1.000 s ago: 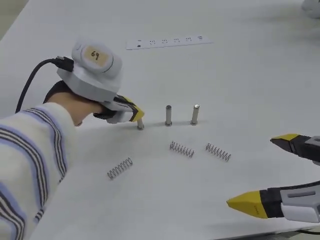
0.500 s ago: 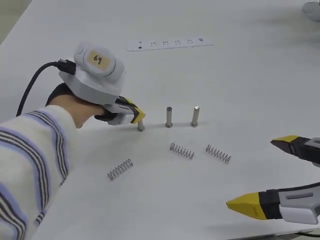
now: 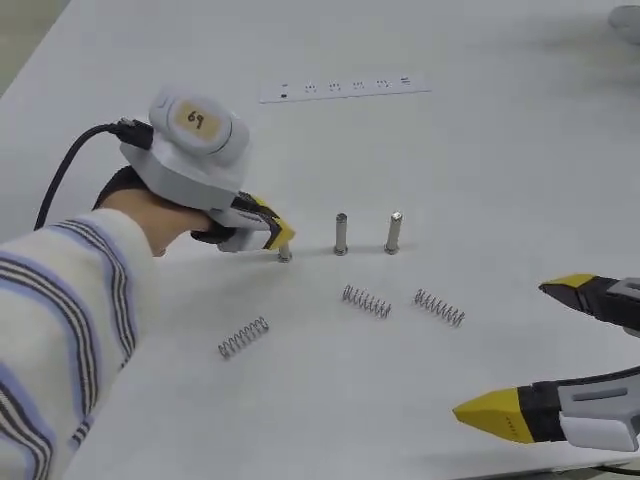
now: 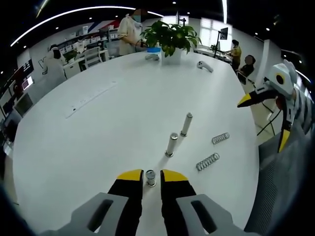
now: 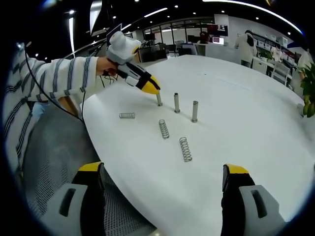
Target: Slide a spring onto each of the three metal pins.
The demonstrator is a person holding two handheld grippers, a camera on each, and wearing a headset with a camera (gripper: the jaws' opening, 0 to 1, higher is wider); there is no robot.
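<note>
Three short metal pins stand in a row on the white table: left pin [image 3: 285,254], middle pin [image 3: 341,233], right pin [image 3: 393,232]. My left gripper [image 3: 282,238] is shut on the left pin [image 4: 150,177], its yellow tips pressed on either side. In front of the pins, three springs lie flat: one at the left [image 3: 244,337], one in the middle [image 3: 366,300], one at the right [image 3: 440,307]. My right gripper [image 3: 500,348] hovers wide open near the table's front right edge, holding nothing, with the springs [image 5: 185,148] ahead of it.
A white power strip [image 3: 345,89] lies at the back of the table. The left gripper's black cable [image 3: 60,180] trails off to the left. A potted plant [image 4: 170,37] stands on the far end, and people stand beyond it.
</note>
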